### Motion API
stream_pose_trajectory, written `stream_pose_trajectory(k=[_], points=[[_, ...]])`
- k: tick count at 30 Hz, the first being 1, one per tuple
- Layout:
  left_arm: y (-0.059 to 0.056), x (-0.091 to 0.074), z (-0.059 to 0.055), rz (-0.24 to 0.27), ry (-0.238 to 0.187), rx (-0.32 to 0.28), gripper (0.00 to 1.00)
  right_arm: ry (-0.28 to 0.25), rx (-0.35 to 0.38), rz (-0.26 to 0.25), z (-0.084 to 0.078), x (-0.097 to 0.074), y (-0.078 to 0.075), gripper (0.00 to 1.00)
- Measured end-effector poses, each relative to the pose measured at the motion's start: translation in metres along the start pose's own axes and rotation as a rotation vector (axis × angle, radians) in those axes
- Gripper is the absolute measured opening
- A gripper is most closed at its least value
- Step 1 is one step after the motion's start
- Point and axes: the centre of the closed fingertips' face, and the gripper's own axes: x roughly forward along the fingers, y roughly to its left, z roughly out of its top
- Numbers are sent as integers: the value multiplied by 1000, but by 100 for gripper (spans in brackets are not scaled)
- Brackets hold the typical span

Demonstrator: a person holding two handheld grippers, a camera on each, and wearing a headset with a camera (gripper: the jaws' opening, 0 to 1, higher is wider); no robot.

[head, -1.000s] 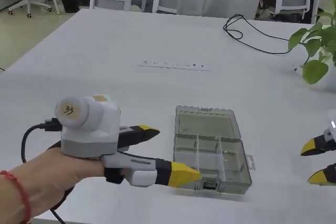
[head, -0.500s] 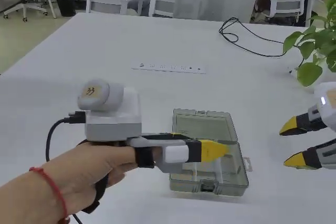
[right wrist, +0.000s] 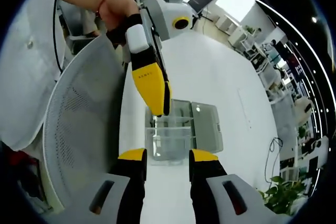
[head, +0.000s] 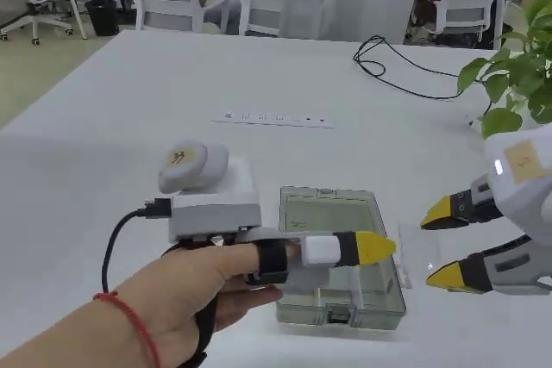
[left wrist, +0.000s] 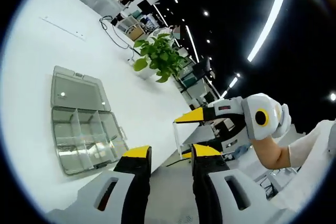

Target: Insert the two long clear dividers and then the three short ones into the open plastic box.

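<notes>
Plastic box [head: 384,301] is lying open in the lower middle of the head view on the white table [head: 129,109], with its flat lid [head: 332,208] pointing toward the top of the frame. Clear walls are already splitting its tray into compartments.

A hand [head: 198,290] is holding the left gripper [head: 375,247] across the centre of the frame, and the yellow tip is overlapping the tray. In the left gripper view its jaws are standing slightly apart with nothing between them.

At the right edge of the head view the right gripper [head: 444,243] is hanging beside the box and apart from it. It is pinching a clear divider [right wrist: 168,142], which is standing between the jaws in the lower middle of the right gripper view.

A power strip [head: 272,118] is lying above the box, a black cable [head: 397,62] is looping at upper right, and a green plant [head: 509,84] is leaning in from the right edge.
</notes>
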Motion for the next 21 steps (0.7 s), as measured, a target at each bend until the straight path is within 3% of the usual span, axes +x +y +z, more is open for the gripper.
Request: stream_pose_trajectory(k=[8, 21], points=[[-8, 9, -11, -22, 20, -31, 15, -29, -2, 7, 21, -3, 11, 33], [-19, 12, -18, -55, 45, -30, 0, -26, -10, 16, 26, -4, 17, 33]])
